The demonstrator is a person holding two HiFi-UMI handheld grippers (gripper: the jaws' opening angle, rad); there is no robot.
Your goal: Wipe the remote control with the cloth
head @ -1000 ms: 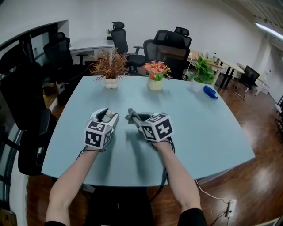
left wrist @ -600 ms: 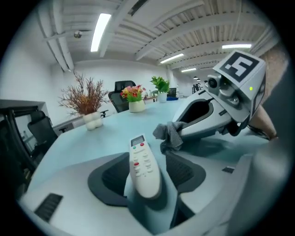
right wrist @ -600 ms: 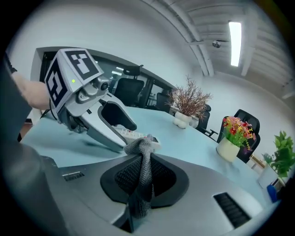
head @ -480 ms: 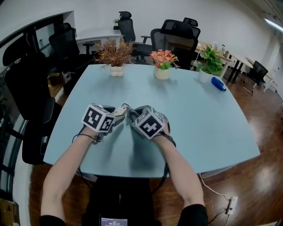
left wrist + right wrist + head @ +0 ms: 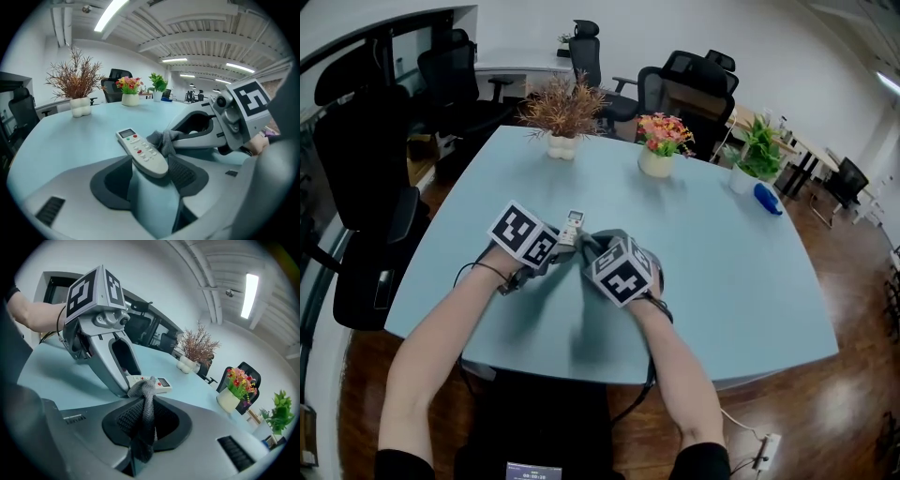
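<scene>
A white remote control lies on the pale blue table, its display end pointing away from me. Its near end sits between the jaws of my left gripper, which have just been closing a little. The pads stand beside the remote's sides without pressing, so that gripper is open. My right gripper comes in from the right, shut on a grey cloth. The cloth's bunched tip touches the remote's right side.
At the table's far side stand a white vase of dried plants, a pot of flowers, a green plant and a blue object. Black office chairs ring the far edge. The near edge runs just below my forearms.
Both grippers have sunk toward the table and tipped downward. The remote, held up in the left gripper before, now lies flat with the left jaws wider. The cloth stays in the right gripper.
</scene>
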